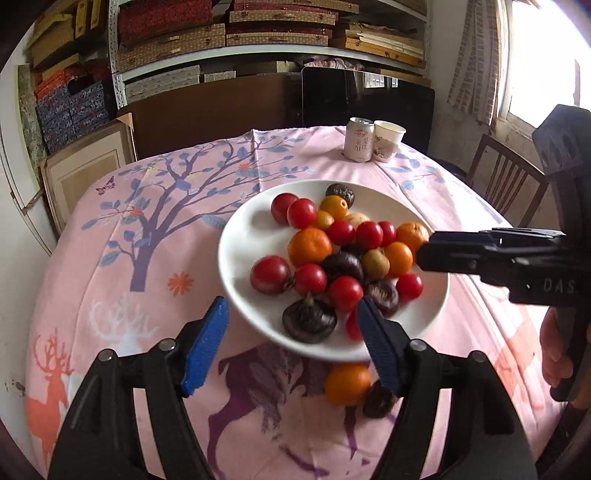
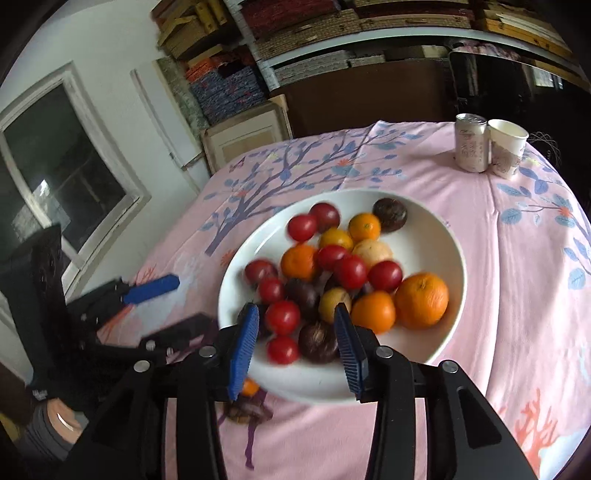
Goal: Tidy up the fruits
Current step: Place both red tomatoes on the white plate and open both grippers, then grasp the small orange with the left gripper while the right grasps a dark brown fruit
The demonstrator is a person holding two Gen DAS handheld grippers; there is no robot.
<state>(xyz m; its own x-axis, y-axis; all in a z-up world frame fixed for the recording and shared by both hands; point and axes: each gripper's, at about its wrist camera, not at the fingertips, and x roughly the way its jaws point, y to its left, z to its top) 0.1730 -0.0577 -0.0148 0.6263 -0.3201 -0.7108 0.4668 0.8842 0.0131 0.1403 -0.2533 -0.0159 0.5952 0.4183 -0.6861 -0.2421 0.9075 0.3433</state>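
Observation:
A white plate (image 1: pixel 240 254) on the pink tablecloth holds several red tomatoes, small oranges, dark purple fruits and yellowish fruits. It also shows in the right wrist view (image 2: pixel 424 229). My left gripper (image 1: pixel 293 325) is open and empty, its fingers over the plate's near rim. My right gripper (image 2: pixel 295 332) is open and empty above the near part of the plate; in the left wrist view it (image 1: pixel 424 251) reaches in from the right beside an orange (image 1: pixel 412 233). One orange (image 1: pixel 347 384) and one dark fruit (image 1: pixel 378 400) lie on the cloth in front of the plate.
A drink can (image 1: pixel 357 139) and a paper cup (image 1: pixel 388 140) stand at the table's far edge. A wooden chair (image 1: pixel 506 177) stands at the right. Shelves with stacked boxes (image 1: pixel 229 33) fill the back wall.

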